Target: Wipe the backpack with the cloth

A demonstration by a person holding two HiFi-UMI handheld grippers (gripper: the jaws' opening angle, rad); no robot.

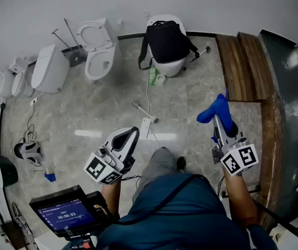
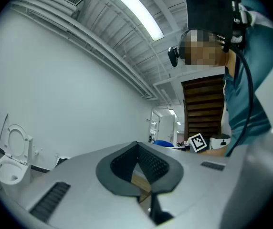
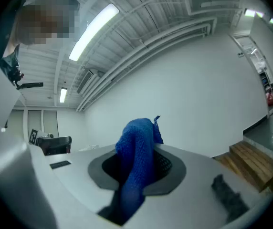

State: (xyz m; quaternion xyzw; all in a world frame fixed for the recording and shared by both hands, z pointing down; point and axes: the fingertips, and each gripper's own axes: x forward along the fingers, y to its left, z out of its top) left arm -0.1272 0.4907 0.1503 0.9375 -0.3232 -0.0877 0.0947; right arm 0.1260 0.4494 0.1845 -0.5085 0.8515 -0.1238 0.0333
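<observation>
- Left gripper (image 1: 132, 133): held over the floor (image 1: 190, 98) at near left. Its fingers (image 2: 152, 164) are closed tip to tip with nothing between them; only a hollow shows between the dark pads.
- Right gripper (image 1: 219, 123): held at near right, beside the wooden steps (image 1: 243, 66). Its fingers (image 3: 172, 168) are clamped on the cloth (image 3: 135, 151).
- Cloth (image 1: 215, 110): blue, bunched, standing up out of the right gripper's fingers, with a loose end hanging down toward the camera in the right gripper view.
- Backpack (image 1: 165, 41): black, resting upright on a toilet (image 1: 171, 66) at the far wall, straps hanging down both sides. It is well apart from both grippers and the cloth.
- Open toilet (image 1: 99, 51): stands to the left of the backpack, lid raised.
</observation>
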